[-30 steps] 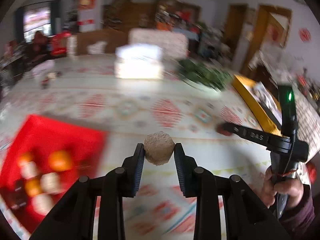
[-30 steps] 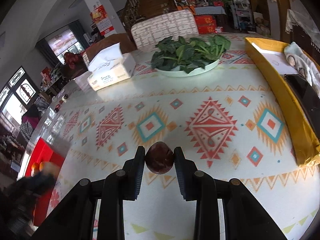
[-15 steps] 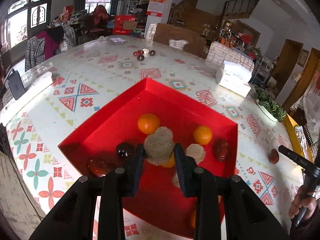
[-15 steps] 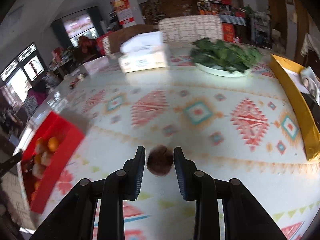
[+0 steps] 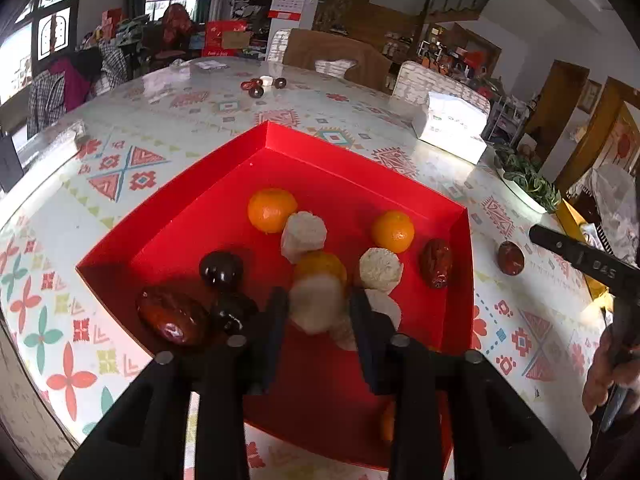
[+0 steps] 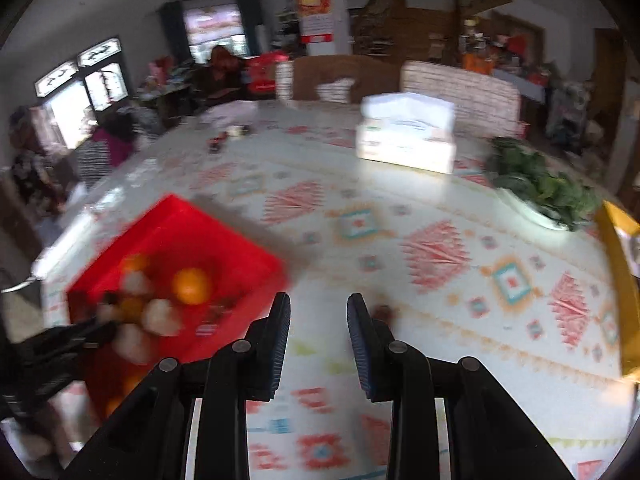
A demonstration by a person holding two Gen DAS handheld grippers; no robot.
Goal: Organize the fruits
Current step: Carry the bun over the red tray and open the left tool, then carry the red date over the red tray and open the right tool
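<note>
Holding oranges [image 5: 272,210], dates [image 5: 436,263]: red tray [image 5: 360,172].

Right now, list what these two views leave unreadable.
- Left wrist view: pale fruit between the jaws is blurred; grip unclear.
- Left wrist view: an orange fruit is mostly hidden behind a jaw.
- Right wrist view: motion blur smears the red tray; the dark fruit is half hidden by a jaw.
</note>
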